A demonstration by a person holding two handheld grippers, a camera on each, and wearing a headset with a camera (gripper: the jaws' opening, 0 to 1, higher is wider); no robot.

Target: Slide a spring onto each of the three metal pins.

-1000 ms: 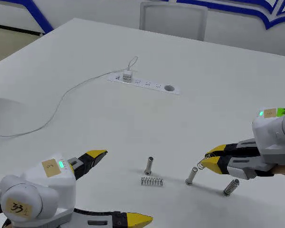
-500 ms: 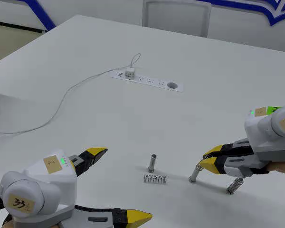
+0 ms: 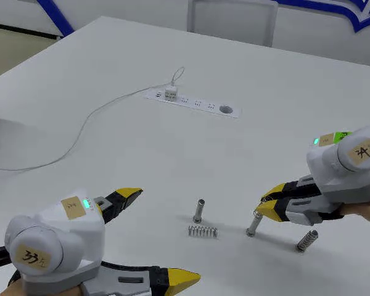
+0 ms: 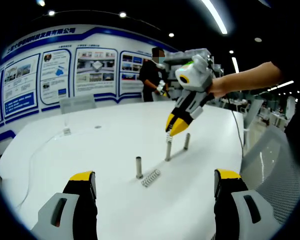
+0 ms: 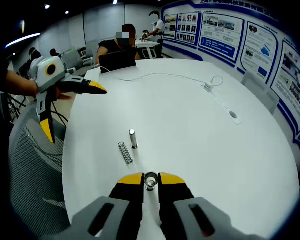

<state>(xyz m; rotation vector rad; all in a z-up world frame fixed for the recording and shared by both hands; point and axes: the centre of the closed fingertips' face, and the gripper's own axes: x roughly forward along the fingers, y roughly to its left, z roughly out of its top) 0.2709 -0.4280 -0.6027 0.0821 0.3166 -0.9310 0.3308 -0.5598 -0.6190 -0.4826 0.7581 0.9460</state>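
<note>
At the near edge of the white surface (image 3: 111, 142), the left gripper (image 3: 165, 235) hovers, fingers wide apart. Just beyond, a loose spring (image 3: 202, 231) lies beside a bare pin (image 3: 199, 210). Rightward, the right gripper (image 3: 266, 205) clamps its fingers on a second spring (image 5: 151, 180), a ring seen end-on in the right gripper view; the head view sets it just over the middle pin (image 3: 253, 224). A third pin (image 3: 307, 240) wears its spring. Farther off lies a power strip (image 3: 191, 102).

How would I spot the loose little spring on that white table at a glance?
On the large white table, look toward the near edge for the short bare metal pin standing upright. The thin steel coil spring lies right in front of it. Unlike the far-right spring, already threaded on its pin, it lies flat on its side.
</note>
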